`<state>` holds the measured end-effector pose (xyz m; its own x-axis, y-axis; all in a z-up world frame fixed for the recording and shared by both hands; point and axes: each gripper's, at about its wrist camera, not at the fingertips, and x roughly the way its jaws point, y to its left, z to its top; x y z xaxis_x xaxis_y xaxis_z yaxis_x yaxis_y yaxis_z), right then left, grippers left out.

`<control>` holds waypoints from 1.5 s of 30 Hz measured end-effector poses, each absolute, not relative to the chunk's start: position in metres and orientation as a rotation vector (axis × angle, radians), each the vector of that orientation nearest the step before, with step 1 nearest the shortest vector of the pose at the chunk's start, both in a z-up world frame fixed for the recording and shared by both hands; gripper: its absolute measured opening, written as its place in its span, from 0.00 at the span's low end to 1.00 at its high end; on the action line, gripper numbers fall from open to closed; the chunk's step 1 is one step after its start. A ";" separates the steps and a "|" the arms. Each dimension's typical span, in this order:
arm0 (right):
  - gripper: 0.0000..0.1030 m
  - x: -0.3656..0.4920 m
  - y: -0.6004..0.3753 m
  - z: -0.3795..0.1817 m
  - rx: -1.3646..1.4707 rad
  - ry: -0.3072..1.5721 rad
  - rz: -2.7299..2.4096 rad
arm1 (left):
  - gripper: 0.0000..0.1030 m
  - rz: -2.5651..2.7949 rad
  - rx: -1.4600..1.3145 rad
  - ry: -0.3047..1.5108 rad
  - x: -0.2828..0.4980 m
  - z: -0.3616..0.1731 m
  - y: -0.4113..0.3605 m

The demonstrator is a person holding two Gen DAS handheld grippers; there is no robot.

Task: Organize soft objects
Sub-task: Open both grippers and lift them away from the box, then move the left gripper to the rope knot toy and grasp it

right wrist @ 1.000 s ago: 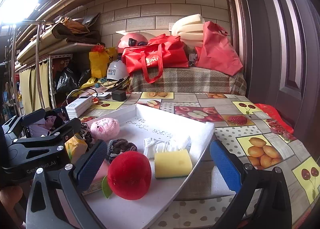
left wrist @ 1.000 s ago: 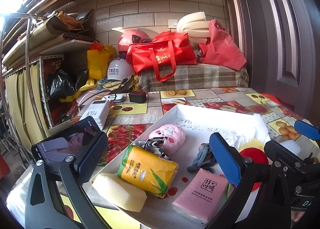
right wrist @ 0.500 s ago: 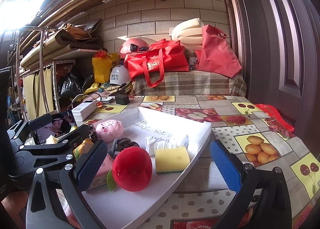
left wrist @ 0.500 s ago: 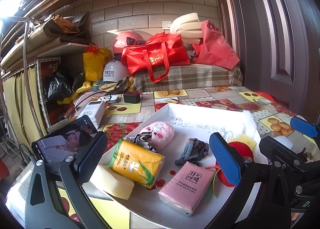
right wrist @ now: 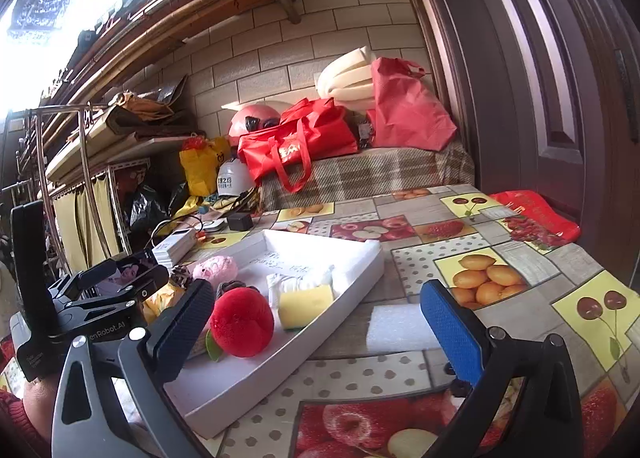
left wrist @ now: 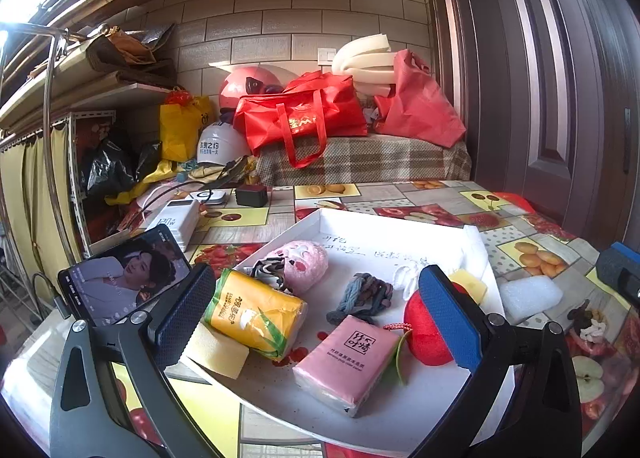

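White tray (left wrist: 400, 218) on a fruit-print table (right wrist: 472, 226), contents listed left to right in the left wrist view: yellow sponge (left wrist: 216, 350) at the near left edge; yellow tissue roll (left wrist: 252, 314) lying on its side, touching the sponge; striped cloth (left wrist: 268, 274) just behind the roll; pink plush (left wrist: 304, 262) beside it; grey knotted cloth (left wrist: 364, 294) mid-tray; pink tissue pack (left wrist: 348, 362) in the near middle; red plush apple (right wrist: 242, 322); second yellow sponge (right wrist: 306, 304) beside it; white cloth (right wrist: 296, 280) behind that. Outside the tray: white foam block (right wrist: 400, 328) on the table just beside the tray's right wall; small dark-and-white item (left wrist: 586, 324) further right, too unclear to identify. Left gripper (left wrist: 316, 318): jaws wide, holding nothing, above the tray. Right gripper (right wrist: 316, 326): jaws wide, empty, spanning the tray wall. Status, as judged: most soft items gathered; foam block and small item likely remain
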<state>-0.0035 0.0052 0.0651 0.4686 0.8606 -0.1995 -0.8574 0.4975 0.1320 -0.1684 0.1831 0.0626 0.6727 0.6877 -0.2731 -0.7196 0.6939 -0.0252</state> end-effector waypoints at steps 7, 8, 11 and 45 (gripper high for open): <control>1.00 0.012 -0.069 0.083 0.056 0.018 0.978 | 0.99 0.633 -0.148 0.114 -0.182 0.074 0.153; 1.00 0.021 -0.069 0.083 0.020 0.052 0.957 | 0.99 0.591 -0.171 0.120 -0.179 0.075 0.150; 1.00 0.058 -0.076 0.079 -0.002 0.205 0.897 | 0.99 0.404 -0.216 0.235 -0.152 0.070 0.138; 1.00 0.161 0.003 0.041 -0.052 0.671 1.087 | 0.36 0.120 -0.147 0.617 -0.060 0.048 0.064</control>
